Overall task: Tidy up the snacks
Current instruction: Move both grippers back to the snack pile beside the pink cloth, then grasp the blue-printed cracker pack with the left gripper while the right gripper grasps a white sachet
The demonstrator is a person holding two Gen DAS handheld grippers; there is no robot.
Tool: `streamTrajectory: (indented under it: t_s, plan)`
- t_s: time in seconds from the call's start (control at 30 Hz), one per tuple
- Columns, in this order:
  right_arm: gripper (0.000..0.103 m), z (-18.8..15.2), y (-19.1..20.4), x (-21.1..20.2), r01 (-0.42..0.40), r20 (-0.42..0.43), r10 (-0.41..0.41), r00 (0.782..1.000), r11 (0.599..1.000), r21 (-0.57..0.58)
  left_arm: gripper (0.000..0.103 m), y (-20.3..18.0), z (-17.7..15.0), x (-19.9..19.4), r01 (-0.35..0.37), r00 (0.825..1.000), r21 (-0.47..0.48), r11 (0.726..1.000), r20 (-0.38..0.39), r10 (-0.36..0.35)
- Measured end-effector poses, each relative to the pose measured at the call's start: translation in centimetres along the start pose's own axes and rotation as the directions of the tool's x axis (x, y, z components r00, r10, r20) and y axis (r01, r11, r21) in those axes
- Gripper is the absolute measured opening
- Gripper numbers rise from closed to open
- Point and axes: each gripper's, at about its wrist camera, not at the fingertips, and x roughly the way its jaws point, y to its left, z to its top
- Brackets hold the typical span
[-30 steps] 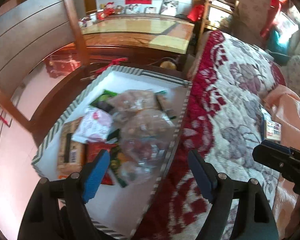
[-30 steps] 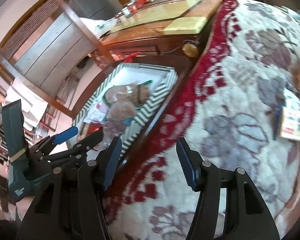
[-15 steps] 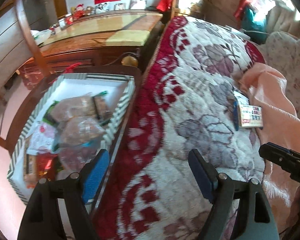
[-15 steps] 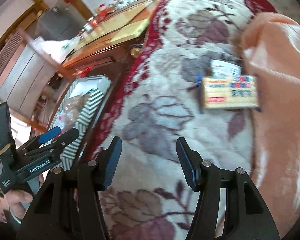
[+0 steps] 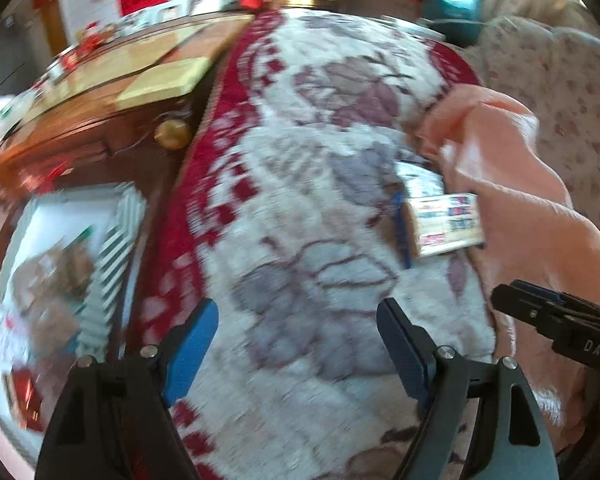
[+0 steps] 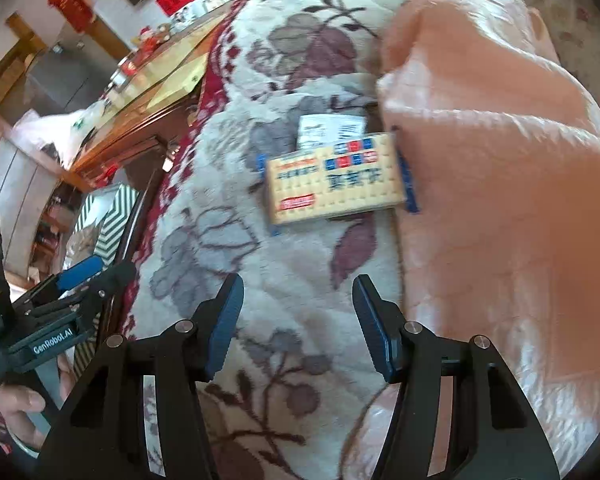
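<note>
The right gripper [image 6: 298, 320], jaws wide and empty, should straddle the cracker pack [image 6: 334, 178] across its short sides (avoiding the peach blanket [image 6: 500, 160]).

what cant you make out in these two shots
- Striped box contents, left wrist view: motion blur, so the snacks can't be told apart.
- White packet, right wrist view: partly under the cracker pack; print too small.
- Cracker pack's far end, left wrist view: tucked against the peach blanket.
</note>
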Motion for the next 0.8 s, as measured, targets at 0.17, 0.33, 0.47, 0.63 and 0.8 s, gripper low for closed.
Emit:
streamTrajectory:
  t_s: [0.17,0.33,0.47,0.63,0.8]
  plan:
    - [0.059,-0.1,-1.4,0.2,0.019,-0.014,-0.019,1.000,1.000,0.013,0.083,-3.0,1.7,1.4,0.086,0.996,0.142,0.986,0.012,-0.089]
    - [0.059,-0.1,-2.6,0.3,0.038,-0.025,-0.037,0.999,0.999,0.035,0.083,-6.3,3.1,3.4,0.112,0.993,0.334,0.936,0.007,-0.121]
    - [0.059,-0.1,-3.5,0.2,0.064,-0.036,-0.062,0.997,0.997,0.043,0.083,-8.9,4.1,5.0,0.146,0.987,0.471,0.870,-0.010,-0.160]
    - [0.059,0.0,-4.3,-0.1,0.076,-0.038,-0.074,0.997,0.995,0.059,0.083,-11.4,4.6,6.9,0.145,0.987,0.581,0.801,-0.034,-0.154]
    - [0.059,0.2,-5.1,-0.3,0.069,-0.039,-0.066,0.997,0.994,0.087,0.083,-14.3,3.7,8.1,0.108,0.993,0.714,0.691,-0.039,-0.114]
